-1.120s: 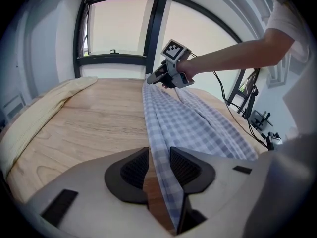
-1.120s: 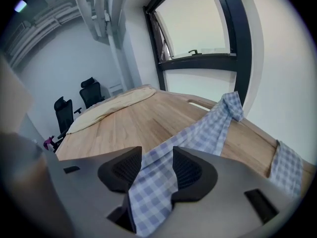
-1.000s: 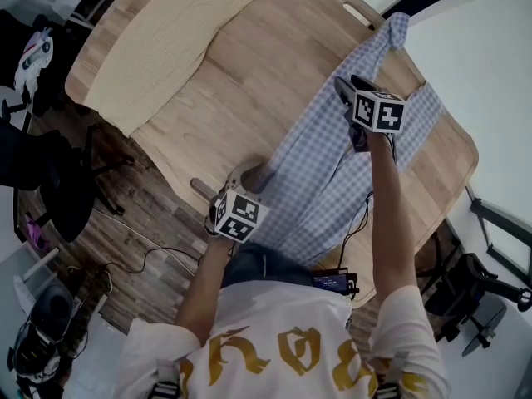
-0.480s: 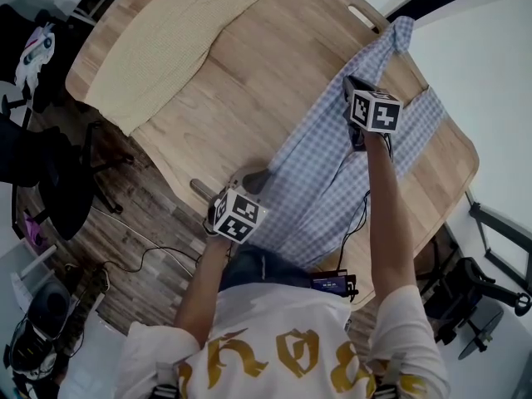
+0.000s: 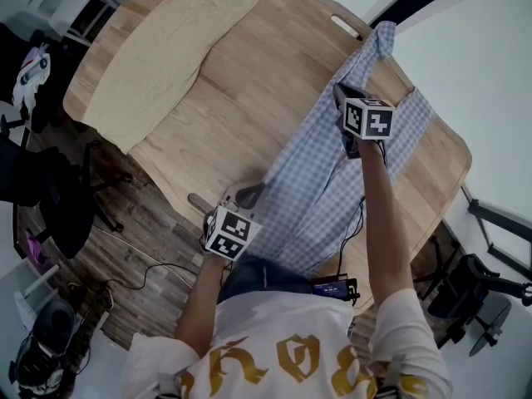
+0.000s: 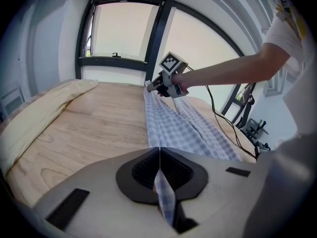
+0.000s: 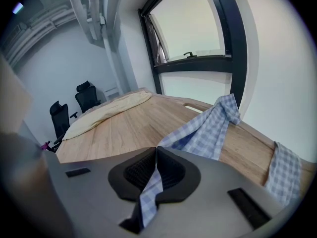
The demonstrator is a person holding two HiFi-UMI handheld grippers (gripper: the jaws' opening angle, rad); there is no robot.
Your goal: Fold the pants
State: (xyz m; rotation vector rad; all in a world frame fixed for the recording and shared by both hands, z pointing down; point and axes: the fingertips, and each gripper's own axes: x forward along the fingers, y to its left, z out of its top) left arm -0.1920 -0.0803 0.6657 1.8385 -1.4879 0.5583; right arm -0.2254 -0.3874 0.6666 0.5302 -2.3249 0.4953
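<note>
Blue-and-white checked pants lie lengthwise on the wooden table. One end is bunched near the far edge. My left gripper is at the pants' near left edge, and its jaws have just closed on a fold of the fabric. My right gripper is farther up the same edge; its jaws have likewise just closed, pinching checked cloth. The left gripper view shows the right gripper holding the cloth's far end, with the pants stretched between the two.
A cream knitted cloth lies along the table's left side. A slot handle is cut near the far edge. Black cables trail from the right arm over the pants. Office chairs stand beyond the table.
Both grippers' jaws have gone from apart to shut on the pants' left edge. The left gripper has risen slightly with the fabric.
</note>
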